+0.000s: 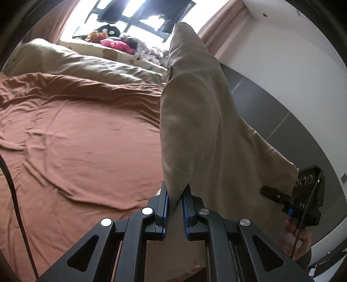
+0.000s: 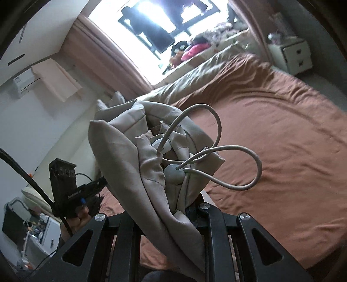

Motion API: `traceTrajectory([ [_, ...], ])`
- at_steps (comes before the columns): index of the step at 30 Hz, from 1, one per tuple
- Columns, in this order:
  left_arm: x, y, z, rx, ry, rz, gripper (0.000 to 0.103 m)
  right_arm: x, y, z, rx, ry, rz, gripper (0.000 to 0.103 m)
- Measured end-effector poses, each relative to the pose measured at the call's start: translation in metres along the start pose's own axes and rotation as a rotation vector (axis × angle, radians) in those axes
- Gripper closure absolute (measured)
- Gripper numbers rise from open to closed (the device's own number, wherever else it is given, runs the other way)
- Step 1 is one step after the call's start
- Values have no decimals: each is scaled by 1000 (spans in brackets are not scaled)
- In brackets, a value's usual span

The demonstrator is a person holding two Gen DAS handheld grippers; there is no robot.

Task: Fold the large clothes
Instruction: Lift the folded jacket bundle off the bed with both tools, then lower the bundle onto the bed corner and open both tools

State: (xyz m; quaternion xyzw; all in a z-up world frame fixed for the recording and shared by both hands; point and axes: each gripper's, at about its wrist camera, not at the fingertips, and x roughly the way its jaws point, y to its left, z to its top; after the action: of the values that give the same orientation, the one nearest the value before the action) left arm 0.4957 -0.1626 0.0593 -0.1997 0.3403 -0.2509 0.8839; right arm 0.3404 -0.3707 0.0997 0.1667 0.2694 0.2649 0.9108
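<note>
This is a bedroom in a home. A wide bed [image 1: 82, 134] with a rumpled rust-brown sheet fills most of both views, with an olive-beige duvet [image 1: 86, 63] bunched at its far end. Beyond the bed, a window [image 2: 151, 19] framed by pinkish-brown curtains [image 2: 121, 65] has a sill seat piled with soft toys and a pink cushion [image 1: 118, 45]. Beside the bed stands a white drawer unit [image 2: 297, 55], and a wall air conditioner [image 2: 26, 83] hangs left of the window.
</note>
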Motion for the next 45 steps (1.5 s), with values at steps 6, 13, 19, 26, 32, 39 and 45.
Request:
traceTrajectory([
  [6, 35, -71, -2, -4, 2, -86, 92, -86, -11, 16, -27, -52, -117, 90],
  [13, 85, -136, -10, -9, 44, -170, 93, -172, -26, 27, -50, -86, -250, 90],
  [19, 125, -184, -25, -14, 89, -229, 93, -224, -24, 30, -55, -90, -350, 90],
  [26, 186, -210, -41, -55, 189, -265, 94, -217, -3, 44, -19, -31, -476, 90],
  [32, 257, -187, -44, -90, 276, -238, 94, -165, -11, 65, 30, 53, -565, 90],
  [39, 316, -152, -27, -97, 322, -166, 94, -86, -36, 110, 47, 152, -622, 90],
  [45, 368, -111, -32, -143, 373, -112, 94, -21, -62, 136, 35, 232, -690, 85],
])
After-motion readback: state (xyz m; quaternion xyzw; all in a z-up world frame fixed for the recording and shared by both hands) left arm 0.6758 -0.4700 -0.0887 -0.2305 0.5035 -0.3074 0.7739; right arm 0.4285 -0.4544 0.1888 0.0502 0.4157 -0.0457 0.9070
